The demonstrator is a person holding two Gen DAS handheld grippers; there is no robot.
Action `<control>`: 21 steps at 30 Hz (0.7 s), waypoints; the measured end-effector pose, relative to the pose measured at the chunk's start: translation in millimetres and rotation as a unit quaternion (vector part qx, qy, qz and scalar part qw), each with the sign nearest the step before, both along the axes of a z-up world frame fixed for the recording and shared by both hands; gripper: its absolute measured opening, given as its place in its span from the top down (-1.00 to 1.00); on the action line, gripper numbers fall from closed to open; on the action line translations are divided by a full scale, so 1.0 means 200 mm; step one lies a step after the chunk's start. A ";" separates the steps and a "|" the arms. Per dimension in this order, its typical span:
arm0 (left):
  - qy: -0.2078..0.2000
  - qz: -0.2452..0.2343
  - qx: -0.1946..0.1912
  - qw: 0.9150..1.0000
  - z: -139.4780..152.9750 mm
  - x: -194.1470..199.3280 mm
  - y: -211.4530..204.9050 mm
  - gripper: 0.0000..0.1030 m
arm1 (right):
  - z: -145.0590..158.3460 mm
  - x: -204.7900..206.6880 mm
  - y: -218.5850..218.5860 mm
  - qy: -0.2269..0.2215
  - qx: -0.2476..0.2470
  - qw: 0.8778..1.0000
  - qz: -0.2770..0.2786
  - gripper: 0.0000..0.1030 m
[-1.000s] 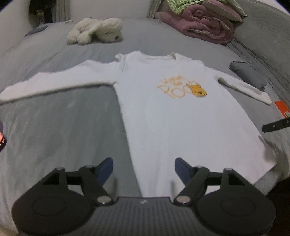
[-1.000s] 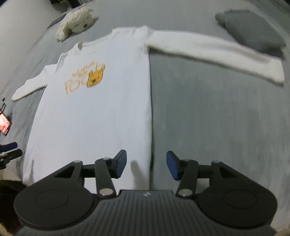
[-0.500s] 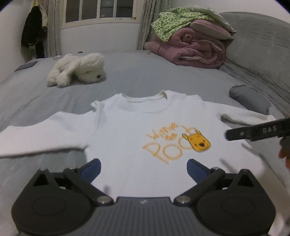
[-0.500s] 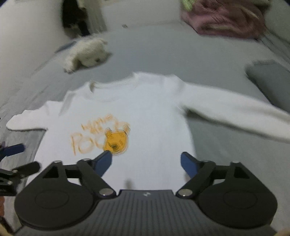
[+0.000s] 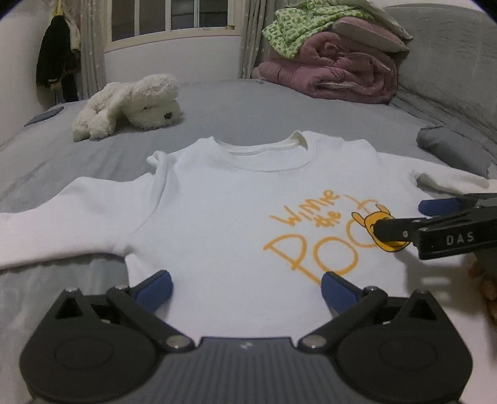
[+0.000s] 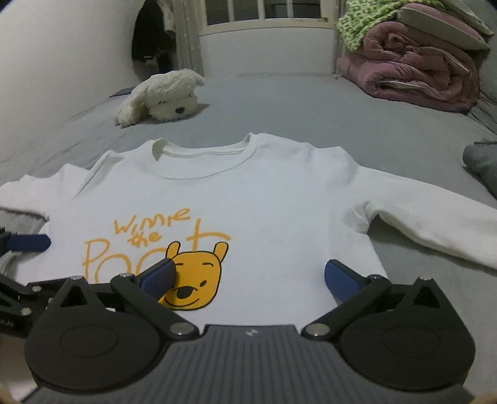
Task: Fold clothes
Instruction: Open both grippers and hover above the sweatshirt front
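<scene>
I've swung both views up from the hem toward the collar | shirt (image 5: 223, 223) flat, sleeves spread on bed (image 5: 279, 102) | left gripper (image 5: 245, 287) and right gripper (image 6: 248, 276) both agape, empty | no fold visible.

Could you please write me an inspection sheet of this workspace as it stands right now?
Surface: grey bed, bedding smooth.
Job's things: white shirt lying flat, print up, both sleeves spread out to the sides; not yet folded.
Clutter: plush dog beyond the collar; grey pillow by the shirt's sleeve; pink quilt with green cloth piled on top at the far end.
Grippers: left gripper open, low over the shirt's lower part; right gripper open, over the bear print; neither holds cloth.
Cables: nothing seen.
Surroundings: window with curtains; dark clothes hanging by the wall.
</scene>
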State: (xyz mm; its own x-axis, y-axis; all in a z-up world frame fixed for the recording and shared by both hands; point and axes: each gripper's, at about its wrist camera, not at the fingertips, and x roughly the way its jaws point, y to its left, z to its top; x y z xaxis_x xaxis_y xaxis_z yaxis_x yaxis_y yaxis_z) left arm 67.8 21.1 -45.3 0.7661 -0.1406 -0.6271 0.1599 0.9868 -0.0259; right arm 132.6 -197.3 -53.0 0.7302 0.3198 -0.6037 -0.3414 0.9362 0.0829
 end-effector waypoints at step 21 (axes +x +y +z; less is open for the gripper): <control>-0.018 -0.071 0.020 0.997 0.02 -0.24 0.10 -0.99 | 0.00 -0.26 -0.24 0.003 0.000 0.998 0.057 -1.00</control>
